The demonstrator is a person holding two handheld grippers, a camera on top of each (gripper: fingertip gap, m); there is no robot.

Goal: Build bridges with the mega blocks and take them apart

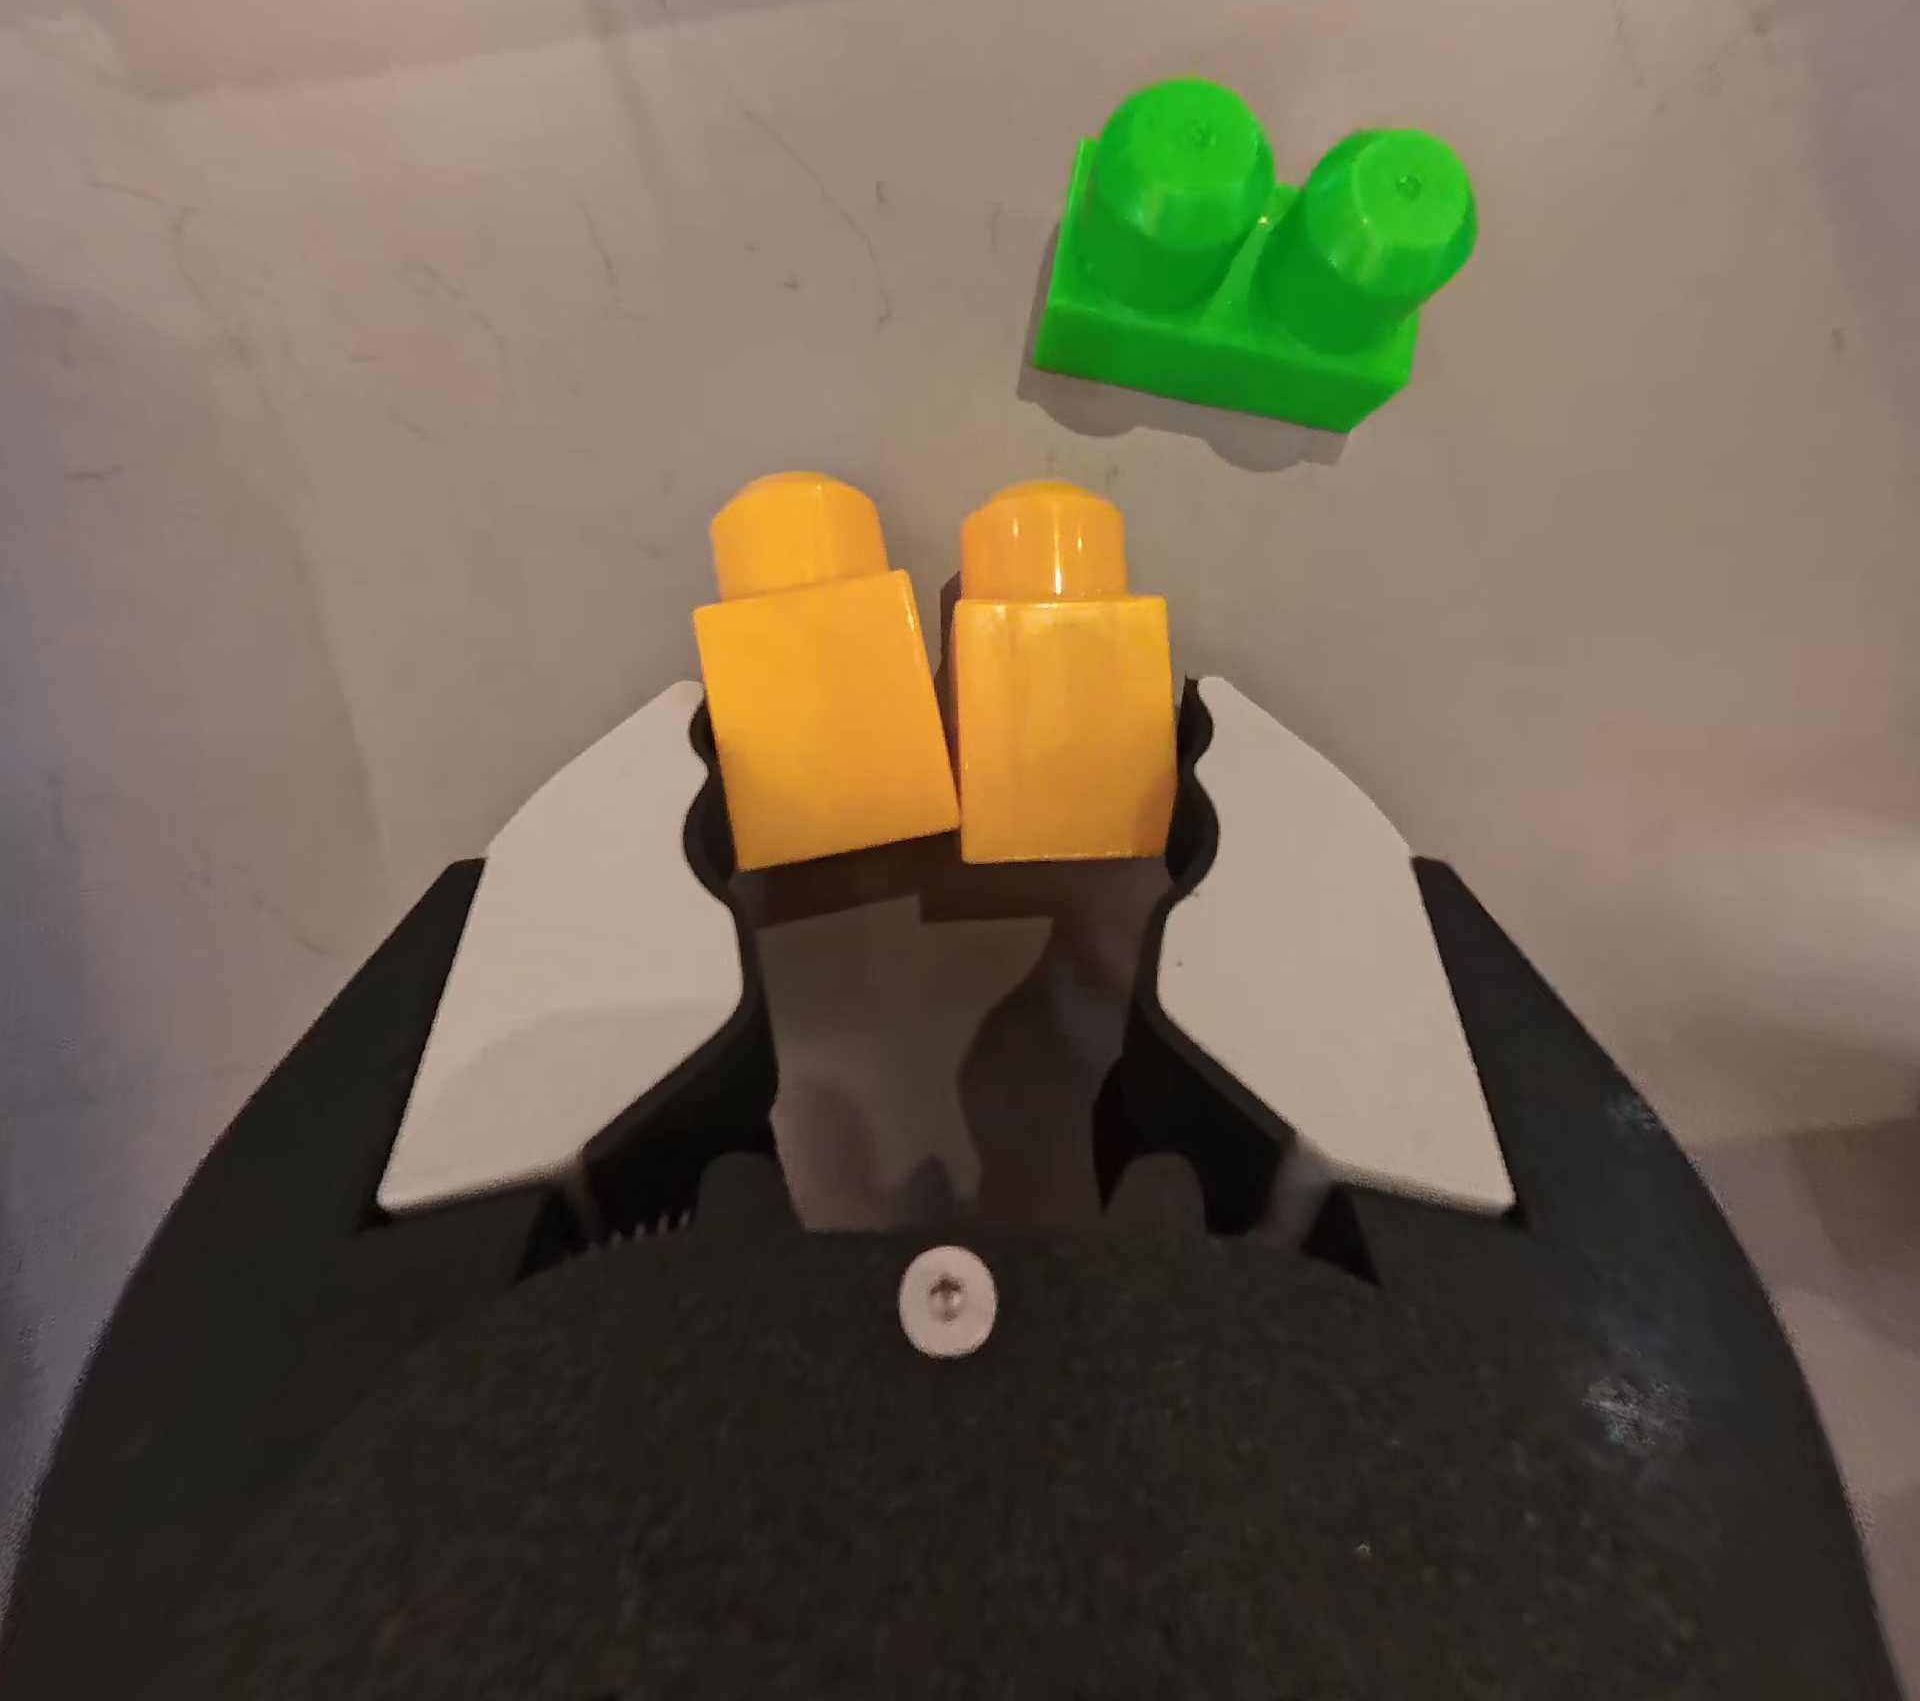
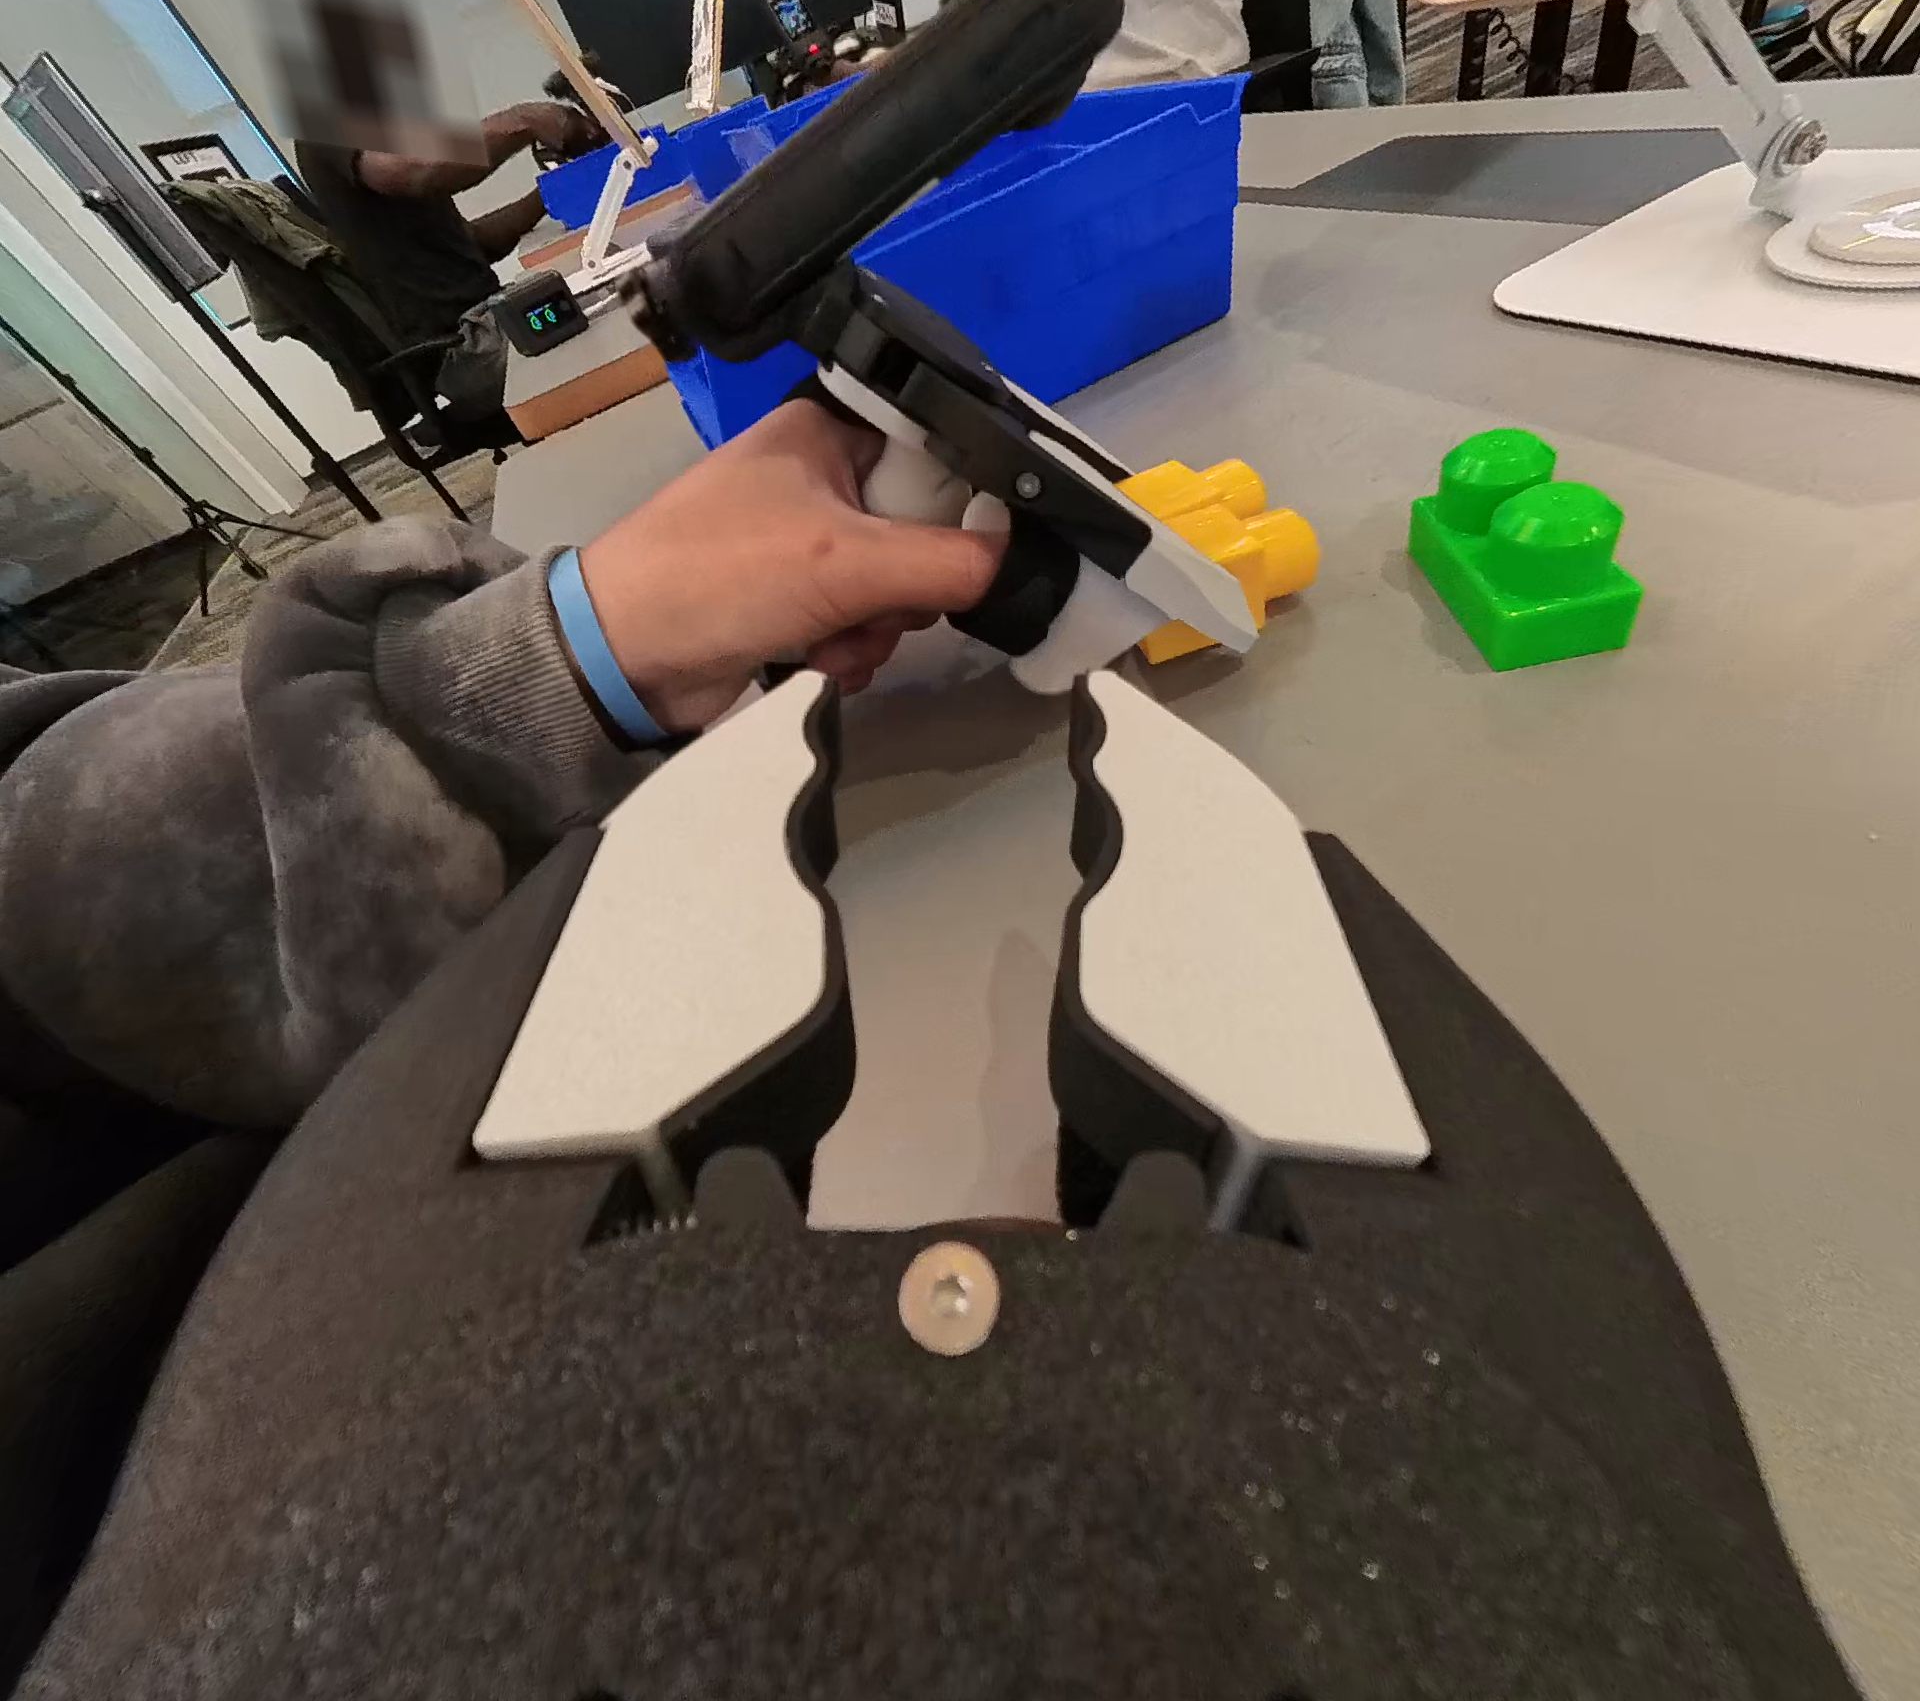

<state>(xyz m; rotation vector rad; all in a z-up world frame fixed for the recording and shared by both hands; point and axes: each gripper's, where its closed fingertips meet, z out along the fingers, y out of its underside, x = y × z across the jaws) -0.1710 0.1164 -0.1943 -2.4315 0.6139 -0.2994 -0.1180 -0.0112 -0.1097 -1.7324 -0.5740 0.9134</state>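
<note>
Left wrist view: left tool spread, its fingers flanking two yellow blocks. Whether the pads press them, cannot tell. The blocks lie on their sides on the grey tabletop, side by side, single studs pointing away from the tool. Glossy moulded plastic, square bodies, round domed studs. The green block stands upright beyond them to the right, two studs up, long axis roughly crosswise.

Right wrist view: right tool spread, empty, above the tabletop. The green block sits right of the yellow blocks, apart. A blue bin stands behind them.
</note>
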